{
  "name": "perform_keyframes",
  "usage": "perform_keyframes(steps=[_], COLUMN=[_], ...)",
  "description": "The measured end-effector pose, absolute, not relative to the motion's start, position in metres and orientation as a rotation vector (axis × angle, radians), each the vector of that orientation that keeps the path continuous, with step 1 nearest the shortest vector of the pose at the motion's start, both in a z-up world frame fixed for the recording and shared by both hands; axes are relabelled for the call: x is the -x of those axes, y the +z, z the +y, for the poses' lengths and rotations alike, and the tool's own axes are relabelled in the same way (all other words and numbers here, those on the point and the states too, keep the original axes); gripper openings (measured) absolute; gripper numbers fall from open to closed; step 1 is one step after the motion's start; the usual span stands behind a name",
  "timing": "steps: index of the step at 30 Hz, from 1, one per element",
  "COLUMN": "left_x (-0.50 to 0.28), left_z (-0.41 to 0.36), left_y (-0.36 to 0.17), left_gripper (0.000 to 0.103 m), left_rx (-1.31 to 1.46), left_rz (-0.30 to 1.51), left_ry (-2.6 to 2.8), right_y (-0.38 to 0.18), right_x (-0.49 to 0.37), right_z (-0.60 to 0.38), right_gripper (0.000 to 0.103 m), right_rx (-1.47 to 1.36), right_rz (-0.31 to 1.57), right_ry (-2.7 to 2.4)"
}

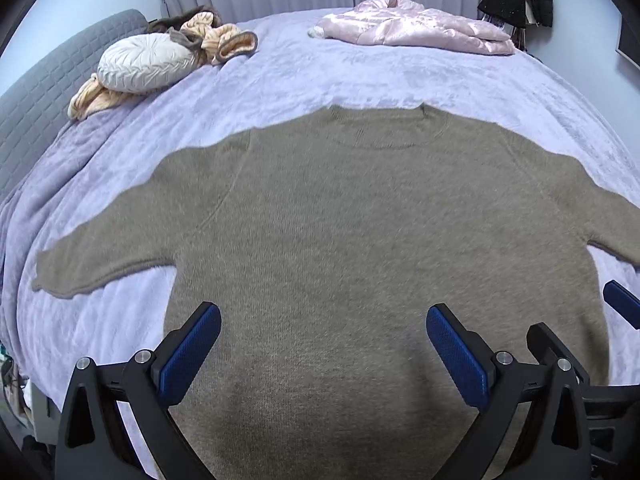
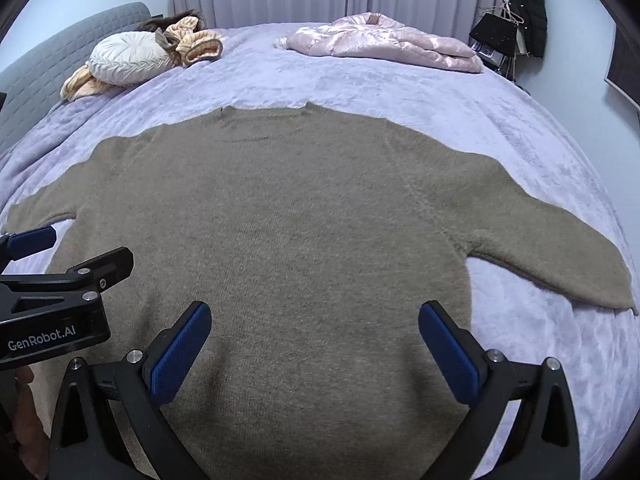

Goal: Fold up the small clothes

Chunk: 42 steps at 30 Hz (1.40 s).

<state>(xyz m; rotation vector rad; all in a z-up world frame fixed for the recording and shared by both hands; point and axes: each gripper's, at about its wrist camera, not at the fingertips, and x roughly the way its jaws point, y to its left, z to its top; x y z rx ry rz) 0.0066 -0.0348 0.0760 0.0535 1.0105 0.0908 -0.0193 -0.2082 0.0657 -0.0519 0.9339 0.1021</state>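
On bed [image 1: 360,80]: one sweater [image 1: 340,220] flat; two grippers, left gripper [image 1: 324,344], right gripper [image 2: 314,344], fingers spread, empty

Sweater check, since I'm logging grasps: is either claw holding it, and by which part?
Nothing is held. Both the left claw and right claw are open above the flat sweater.

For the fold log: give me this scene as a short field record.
garment: brown sweater, spread flat, sleeves out to both sides, neckline at the far end
surface: lavender blanket on a bed
left gripper: open, above the hem area, holds nothing
right gripper: open, above the hem area, holds nothing
other items: pink jacket and round white cushion at the far end
fold progress: not yet begun
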Motion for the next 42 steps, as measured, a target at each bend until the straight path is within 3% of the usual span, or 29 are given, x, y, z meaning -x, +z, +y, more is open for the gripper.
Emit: perform_keyframes(steps=[23, 42], left_x=[-0.041, -0.1], left_z=[-0.108, -0.258], left_y=[0.108, 0.073], left_gripper=[0.103, 0.103], left_rx=[-0.154, -0.256], left_rz=[0.978, 1.06], left_ry=[0.035, -0.129], right_y=[0.097, 0.073], right_x=[-0.004, 0.013], right_z=[-0.291, -0.535], right_gripper=[0.103, 0.103], right_rx=[-0.065, -0.4], right_rz=[0.905, 0.874], right_ry=[-0.002, -0.393])
